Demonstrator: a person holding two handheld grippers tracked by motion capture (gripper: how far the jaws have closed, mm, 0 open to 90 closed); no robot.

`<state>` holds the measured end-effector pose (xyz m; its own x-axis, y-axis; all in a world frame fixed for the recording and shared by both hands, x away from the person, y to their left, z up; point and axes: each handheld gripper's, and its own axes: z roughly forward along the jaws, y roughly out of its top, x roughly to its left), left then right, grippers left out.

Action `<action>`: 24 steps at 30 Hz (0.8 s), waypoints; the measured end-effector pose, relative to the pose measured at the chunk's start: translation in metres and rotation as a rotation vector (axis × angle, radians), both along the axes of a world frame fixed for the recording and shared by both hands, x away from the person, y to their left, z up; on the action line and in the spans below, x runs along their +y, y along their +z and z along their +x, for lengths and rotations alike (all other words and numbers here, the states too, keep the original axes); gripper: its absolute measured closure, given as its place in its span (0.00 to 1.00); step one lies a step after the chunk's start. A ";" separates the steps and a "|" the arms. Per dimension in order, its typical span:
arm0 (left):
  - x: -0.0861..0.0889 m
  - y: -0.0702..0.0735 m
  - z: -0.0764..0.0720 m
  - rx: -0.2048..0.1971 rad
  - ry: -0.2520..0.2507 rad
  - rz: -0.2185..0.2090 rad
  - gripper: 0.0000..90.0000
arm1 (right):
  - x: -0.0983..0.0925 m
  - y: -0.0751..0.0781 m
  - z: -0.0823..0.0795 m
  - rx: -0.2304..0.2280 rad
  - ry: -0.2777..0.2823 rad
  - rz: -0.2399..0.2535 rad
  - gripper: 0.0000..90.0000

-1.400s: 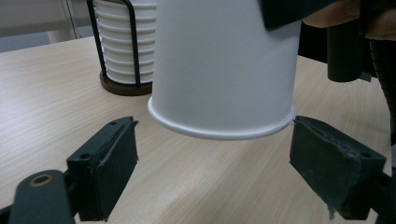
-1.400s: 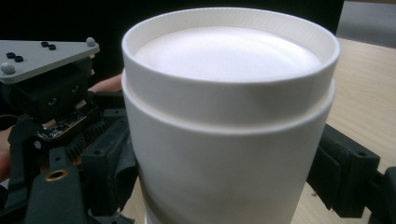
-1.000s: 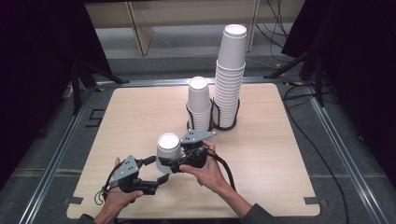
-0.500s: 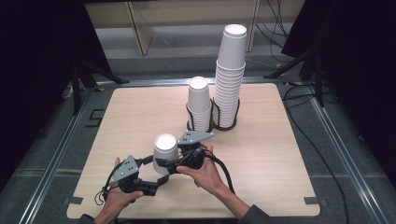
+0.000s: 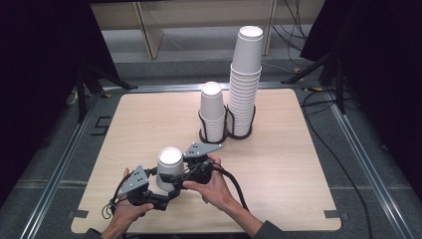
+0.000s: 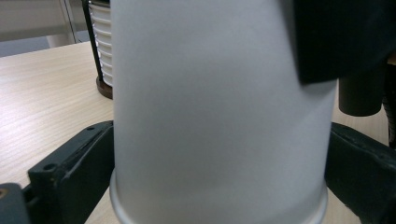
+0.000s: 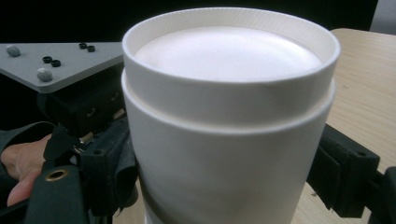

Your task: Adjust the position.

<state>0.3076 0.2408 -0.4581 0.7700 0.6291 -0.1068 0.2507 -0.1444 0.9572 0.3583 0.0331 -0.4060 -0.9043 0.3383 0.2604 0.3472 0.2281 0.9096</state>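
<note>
At the near edge of the pale wooden desk (image 5: 149, 119), the left tool (image 5: 158, 188) sits lowest and farthest left, gripped in the person's left hand (image 5: 124, 211); its jaws have just been opening, and in the left gripper view they stand on either side of the upside-down white paper cup (image 6: 217, 112), the left jaw apart from the cup's wall near the rim and the right one about at the wall, so this tool is released with the cup between its jaws; just right of it, between the two tools, the cup (image 5: 169, 168) stands with its base upward on the desk; in the right gripper view it (image 7: 229, 121) shows as two nested cups, one rim line stepped above the other; right of the cup, the right tool (image 5: 185, 172), held in the person's right hand (image 5: 215, 185), has its jaws at both sides of the cup's wall near the base, and I cannot tell whether they press on it; far beyond the right tool, across the desk, a short stack of white paper cups (image 5: 212, 112) stands in a black wire holder (image 5: 205, 133); just right of that, touching or nearly so, a tall stack of white paper cups (image 5: 245, 82) rises from the holder's second ring.
</note>
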 end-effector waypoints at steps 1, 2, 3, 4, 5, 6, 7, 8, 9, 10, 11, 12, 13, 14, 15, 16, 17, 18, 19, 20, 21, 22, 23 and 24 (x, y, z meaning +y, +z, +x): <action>0.000 0.000 0.000 -0.001 -0.006 -0.005 0.02 | 0.000 0.000 0.000 0.000 0.000 0.000 0.22; 0.000 0.000 0.000 0.003 -0.005 -0.004 0.02 | 0.001 -0.001 0.000 -0.011 0.001 0.005 0.22; 0.000 0.000 0.000 0.008 -0.005 0.002 0.02 | 0.001 -0.001 -0.001 0.006 0.001 0.006 0.22; 0.000 0.000 0.000 0.007 -0.006 -0.003 0.02 | 0.002 -0.001 -0.002 0.026 0.004 0.010 0.22; 0.001 0.001 -0.001 0.010 -0.002 -0.006 0.02 | 0.001 -0.001 -0.001 0.010 0.009 0.001 0.22; 0.002 0.001 -0.001 0.013 0.002 -0.009 0.02 | 0.001 -0.001 -0.001 0.009 0.006 -0.008 0.22; 0.002 0.001 -0.001 0.013 0.002 -0.009 0.06 | 0.001 -0.001 -0.001 0.009 0.006 -0.008 0.22; 0.002 0.001 -0.001 0.020 0.002 -0.034 0.08 | 0.002 -0.003 -0.001 0.000 0.013 0.004 0.22; 0.002 0.001 -0.002 0.013 -0.001 -0.016 0.10 | 0.002 -0.003 -0.001 0.004 0.014 -0.003 0.21; 0.002 0.001 -0.002 0.013 -0.001 -0.016 0.10 | 0.001 -0.003 0.000 0.001 0.014 -0.007 0.21; 0.002 0.000 0.000 0.007 -0.015 -0.021 0.11 | 0.002 -0.005 0.000 0.021 0.026 0.001 0.20; 0.002 0.000 -0.001 0.007 -0.017 -0.015 0.12 | 0.002 -0.004 0.000 0.031 0.025 -0.009 0.20; 0.001 0.000 -0.001 0.004 -0.016 -0.017 0.13 | 0.002 -0.004 -0.001 0.049 0.025 -0.016 0.19; 0.001 0.000 -0.001 0.004 -0.016 -0.017 0.14 | 0.001 -0.003 0.000 0.031 0.024 -0.026 0.19; 0.001 0.001 -0.001 -0.002 -0.019 -0.007 0.14 | 0.001 -0.003 0.000 0.031 0.024 -0.026 0.19; 0.001 0.002 -0.003 0.002 -0.009 0.004 0.15 | -0.001 0.000 0.000 0.045 0.033 -0.042 0.18; 0.003 0.002 -0.003 -0.012 -0.012 0.027 0.16 | -0.002 0.001 0.001 0.013 0.039 -0.020 0.17; 0.003 0.002 -0.003 -0.013 -0.012 0.033 0.16 | -0.004 0.005 0.000 0.018 0.028 -0.040 0.17; 0.003 0.002 -0.003 -0.012 -0.015 0.044 0.16 | -0.006 0.007 0.001 -0.015 0.045 -0.047 0.17; 0.003 0.002 -0.003 -0.012 -0.015 0.044 0.17 | -0.007 0.011 0.001 -0.011 0.057 -0.047 0.17; 0.003 0.001 -0.002 -0.025 -0.023 0.042 0.17 | -0.010 0.015 0.000 -0.010 0.046 -0.073 0.17; 0.002 0.001 -0.002 -0.031 -0.026 0.045 0.17 | -0.012 0.019 0.002 -0.044 0.056 -0.081 0.17; 0.002 0.001 -0.002 -0.031 -0.026 0.045 0.17 | -0.014 0.022 0.002 -0.045 0.060 -0.085 0.17; 0.002 0.001 -0.003 -0.033 -0.027 0.069 0.18 | -0.016 0.024 0.003 -0.049 0.069 -0.094 0.17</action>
<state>0.3043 0.2424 -0.4571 0.7892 0.6129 -0.0384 0.2146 -0.2167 0.9524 0.3609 0.0174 -0.3817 -0.9371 0.2957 0.1857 0.2838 0.3348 0.8986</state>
